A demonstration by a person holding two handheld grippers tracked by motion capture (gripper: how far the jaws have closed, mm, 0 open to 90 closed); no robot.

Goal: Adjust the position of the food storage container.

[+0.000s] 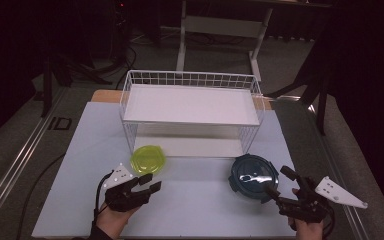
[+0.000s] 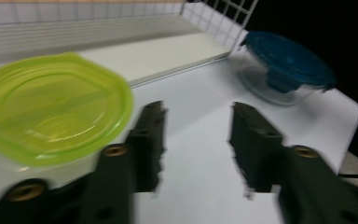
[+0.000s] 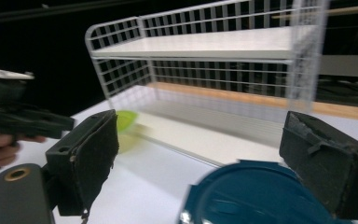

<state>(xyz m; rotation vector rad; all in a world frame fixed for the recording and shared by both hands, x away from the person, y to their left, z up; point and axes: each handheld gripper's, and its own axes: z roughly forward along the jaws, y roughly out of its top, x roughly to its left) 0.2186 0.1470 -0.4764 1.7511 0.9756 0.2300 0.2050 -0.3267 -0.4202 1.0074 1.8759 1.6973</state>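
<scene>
Inspecting from the near edge outward:

Left hand [image 1: 111,214]: enters from the bottom of the high view, palm under its tool, wrist low to the table.

Left gripper [image 1: 149,183]: jaws stand partly apart with nothing between them; in the left gripper view only bare tabletop shows in the gap. It points forward and slightly inward, just short of the green container.

Right hand [image 1: 307,227]: enters at the bottom right, tool angled up and left toward the blue-lidded bowl.

Right gripper [image 1: 279,182]: jaws stand wide, one on either side of the bowl's near rim. In the right gripper view the pads flank the lid without pressing on it. Judged a straddling pose ahead of a grasp.

Green container [image 1: 148,158]: a shallow lidded tub, flat on the table, just in front of the rack's lower left corner. Its position suggests it is staged for loading into the rack.

Blue-lidded bowl [image 1: 254,173]: a clear bowl with a clip-on lid, upright on the table, in front of the rack's right end and well apart from the green container.

White table surface [image 1: 195,210]: bare between the two grippers.

Wire rack [image 1: 190,107]: white, two shelves, open front facing the person; both shelves appear vacant, so they are the likely destination.

Background: dark floor and a table frame beyond the rack.
</scene>
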